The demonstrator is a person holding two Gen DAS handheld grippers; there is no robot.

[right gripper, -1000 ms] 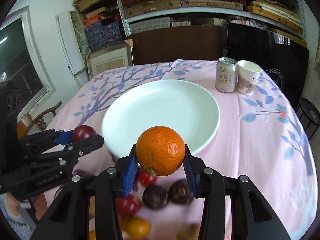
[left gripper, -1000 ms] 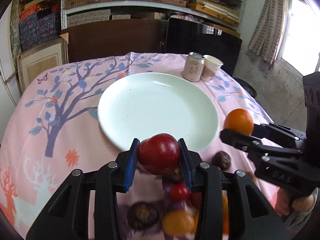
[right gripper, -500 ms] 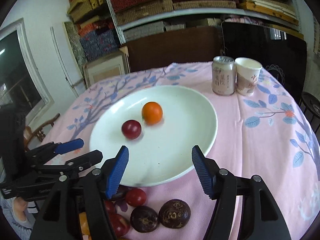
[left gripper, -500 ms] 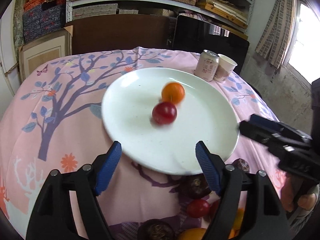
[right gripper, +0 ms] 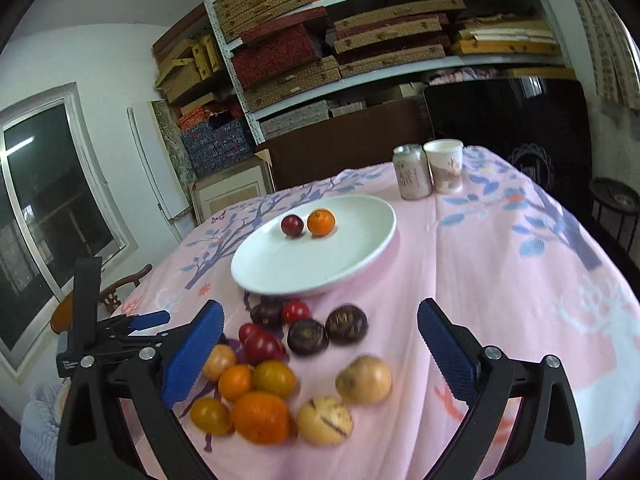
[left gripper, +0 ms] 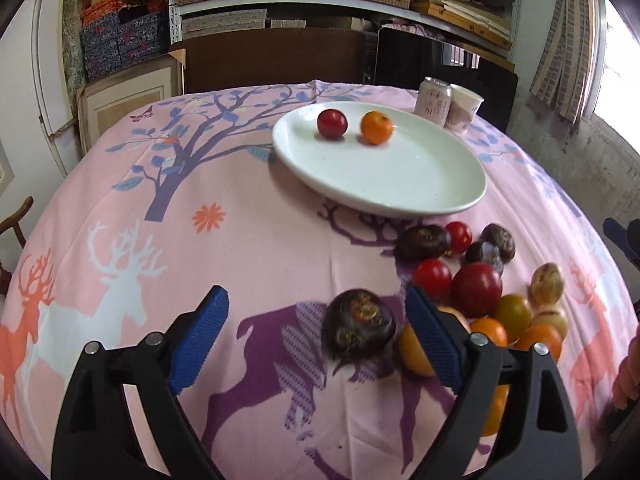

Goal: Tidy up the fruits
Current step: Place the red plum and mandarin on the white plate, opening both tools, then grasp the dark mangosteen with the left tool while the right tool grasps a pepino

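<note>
Left wrist view: the left tool (left gripper: 316, 336), which clamped the plum (left gripper: 332, 123) a second ago, has just been opening and holds nothing. The plum now sits on the plate (left gripper: 400, 184) beside the orange (left gripper: 376, 128), and a dark fruit (left gripper: 359, 329) lies on the bench (left gripper: 240, 248) between the spread pads.

Right wrist view: the right tool (right gripper: 320, 340) has likewise just been opening and is released, its orange (right gripper: 321, 222) gone to the plate (right gripper: 280, 272). Round fruits (right gripper: 288, 376) give no axis.
</note>
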